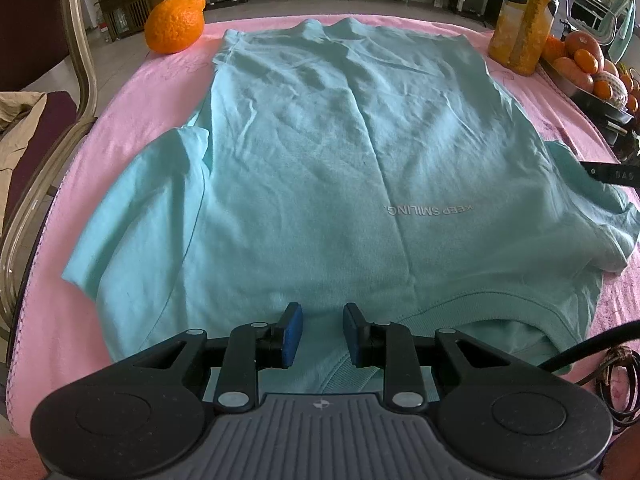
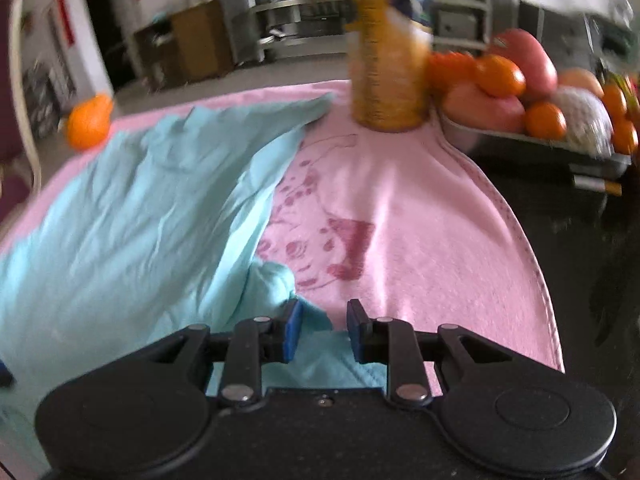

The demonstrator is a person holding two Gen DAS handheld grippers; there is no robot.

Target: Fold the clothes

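A light blue T-shirt [image 1: 320, 152] lies flat on a pink towel [image 1: 132, 92], collar nearest me, with "KEEP SMILING" printed on it. My left gripper [image 1: 322, 330] hovers over the shoulder beside the collar [image 1: 500, 308], its blue pads apart with nothing pinched. In the right wrist view the shirt [image 2: 120, 216] fills the left half, and its bunched right sleeve [image 2: 272, 284] lies just ahead of my right gripper [image 2: 323, 330]. That gripper stands open over the sleeve's edge, and the pads do not press on the cloth. A black fingertip [image 1: 600, 174] of it shows at the right edge of the left wrist view.
A large orange [image 1: 174, 24] sits at the towel's far left corner. A tall yellow bottle [image 2: 384, 52] stands at the far right corner, with a metal tray of fruit [image 2: 532, 136] beside it. A chair [image 1: 80, 60] stands on the left, and cables [image 1: 616, 376] lie at the near right.
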